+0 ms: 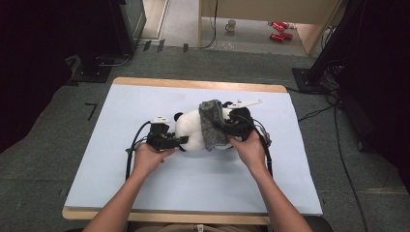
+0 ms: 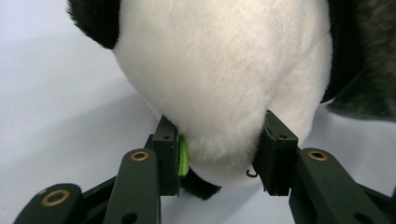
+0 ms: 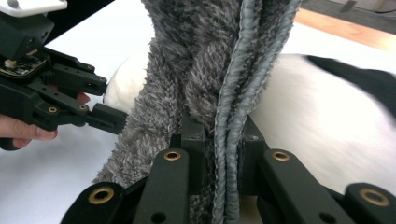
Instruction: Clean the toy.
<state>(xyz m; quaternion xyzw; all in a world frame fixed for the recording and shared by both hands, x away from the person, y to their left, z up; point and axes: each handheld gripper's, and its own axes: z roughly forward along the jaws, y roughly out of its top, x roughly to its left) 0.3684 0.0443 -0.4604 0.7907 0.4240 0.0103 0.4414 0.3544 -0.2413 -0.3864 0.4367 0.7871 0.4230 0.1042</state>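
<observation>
A black-and-white panda plush [image 1: 193, 130] lies on the pale blue table mat [image 1: 121, 174]. A grey fuzzy cloth [image 1: 212, 123] is draped over its middle. My left gripper [image 1: 180, 141] is shut on the plush's white rounded end, and in the left gripper view the fur [image 2: 219, 93] bulges between its jaws [image 2: 219, 156]. My right gripper [image 1: 227, 126] is shut on the cloth. The right gripper view has the cloth's corded hem [image 3: 231, 116] pinched between its jaws [image 3: 223, 140], with the plush's white body [image 3: 327, 130] behind and the left gripper [image 3: 109, 119] at the left.
The mat lies on a wooden tabletop [image 1: 203, 85] with grey carpet around it. Far off on the floor stand a mug [image 1: 231, 25] and red cans [image 1: 279, 30]. Black stands and cables [image 1: 338, 121] flank the table.
</observation>
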